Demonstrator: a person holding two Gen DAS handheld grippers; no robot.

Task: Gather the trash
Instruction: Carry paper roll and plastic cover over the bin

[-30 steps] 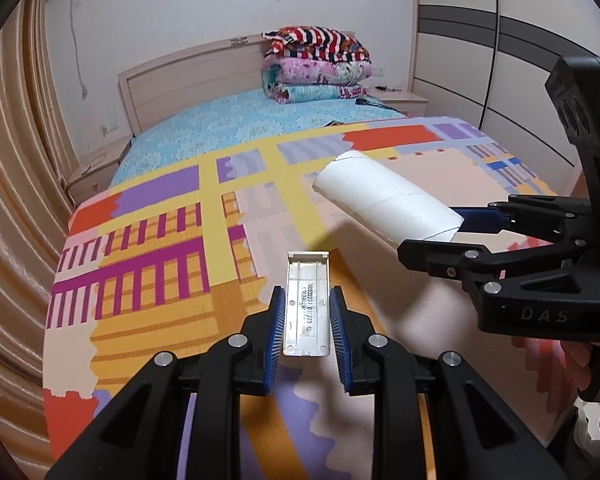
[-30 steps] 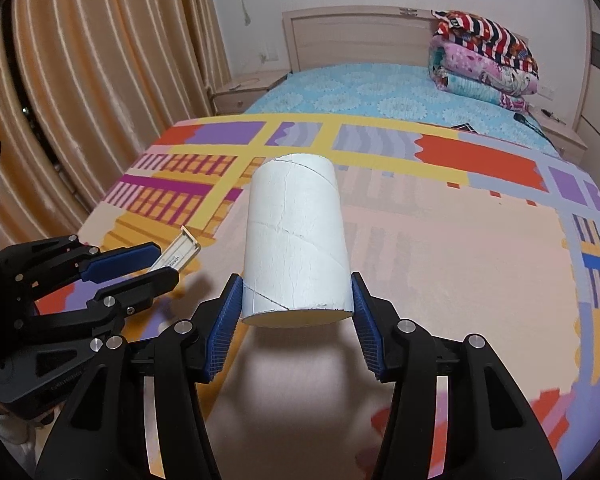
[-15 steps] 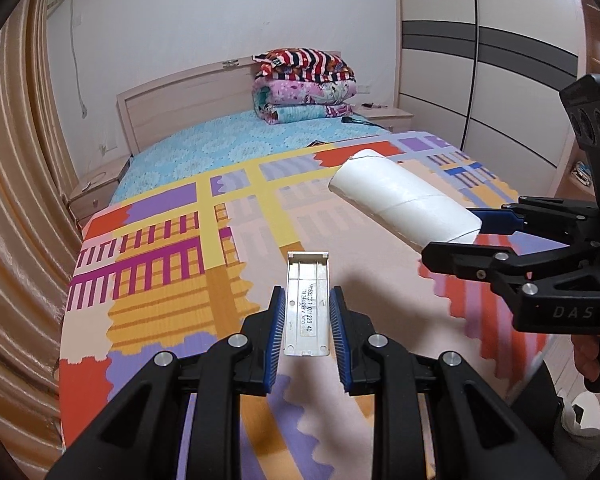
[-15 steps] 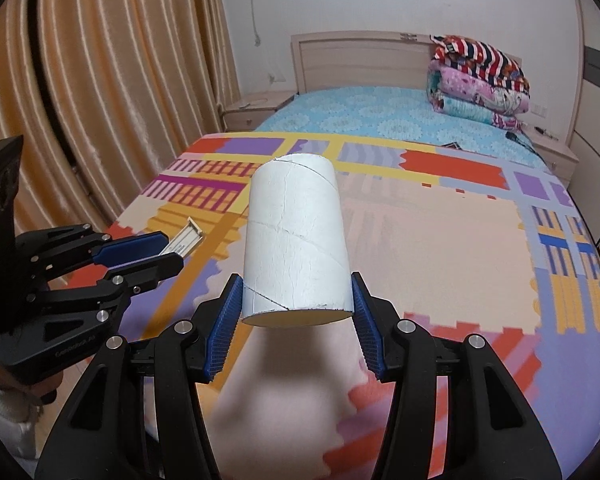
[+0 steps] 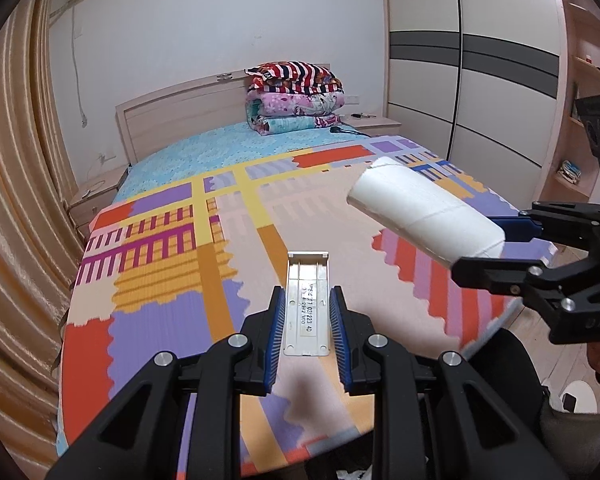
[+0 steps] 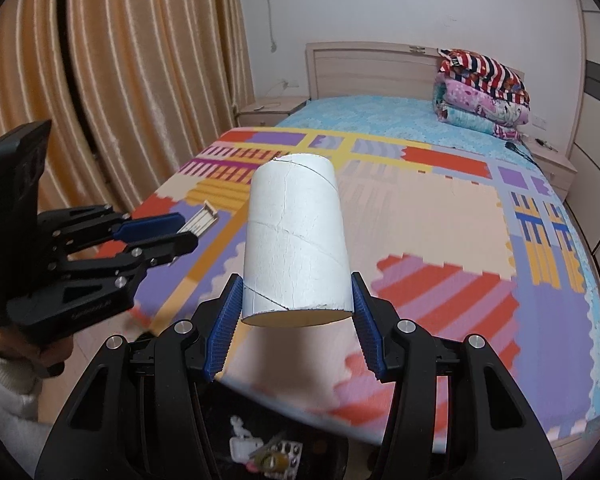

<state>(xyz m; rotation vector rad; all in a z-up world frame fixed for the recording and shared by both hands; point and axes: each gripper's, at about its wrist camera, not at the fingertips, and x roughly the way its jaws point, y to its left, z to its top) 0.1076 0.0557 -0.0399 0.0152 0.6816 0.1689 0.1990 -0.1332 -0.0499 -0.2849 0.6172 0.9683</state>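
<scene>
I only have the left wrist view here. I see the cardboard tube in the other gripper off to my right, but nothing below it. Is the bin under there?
Observer: Yes. In the right wrist view a dark bin with trash already in it sits directly below the right gripper, at the foot of the bed.
Operator: Is the tube held squarely?
Observer: The white cardboard tube is clamped near its lower end between both blue pads, pointing away from the camera.
Operator: And how does my side look from there?
Observer: The left gripper is shut on the flat white plastic strip, held over the bed's edge, left of the tube.
</scene>
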